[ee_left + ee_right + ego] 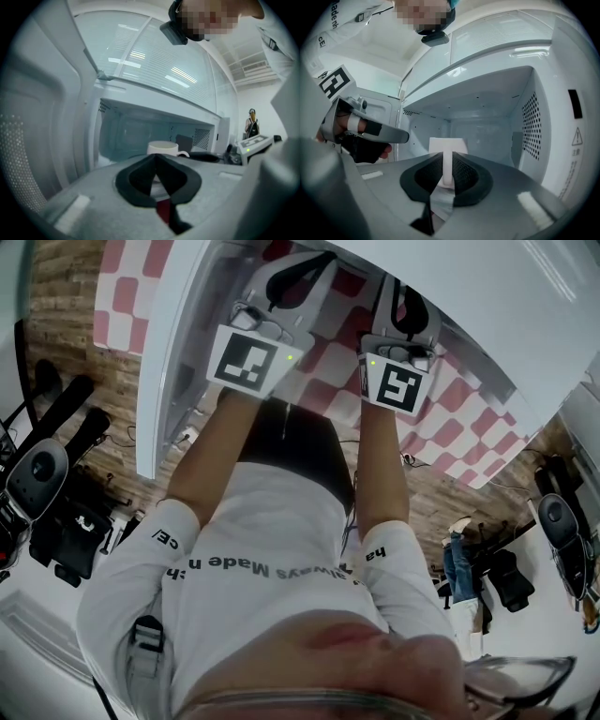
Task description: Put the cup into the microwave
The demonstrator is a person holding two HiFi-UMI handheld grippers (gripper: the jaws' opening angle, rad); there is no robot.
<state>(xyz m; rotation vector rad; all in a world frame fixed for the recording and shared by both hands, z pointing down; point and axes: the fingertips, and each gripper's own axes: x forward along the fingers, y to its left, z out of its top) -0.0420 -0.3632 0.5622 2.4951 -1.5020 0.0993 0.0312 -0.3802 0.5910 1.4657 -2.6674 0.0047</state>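
A white cup (447, 144) stands inside the open white microwave (543, 140), near the middle of its floor. My right gripper (447, 163) reaches level into the cavity, shut on the cup's handle (446, 171), which runs upright between the pads. In the left gripper view the cup (162, 148) shows with the right gripper (202, 156) at its handle side. My left gripper (156, 158) hovers outside by the open door (44, 140), shut and holding nothing. From the right it appears as a grey beak (386, 135) in a gloved hand. Both marker cubes (248, 362) (398, 385) show from above.
The microwave's white top (487, 296) and its open door (169, 381) hide the cavity in the head view. Below lie a red and white checkered mat (469, 427), wooden flooring and office chairs (37, 474). A person (253, 124) stands far back.
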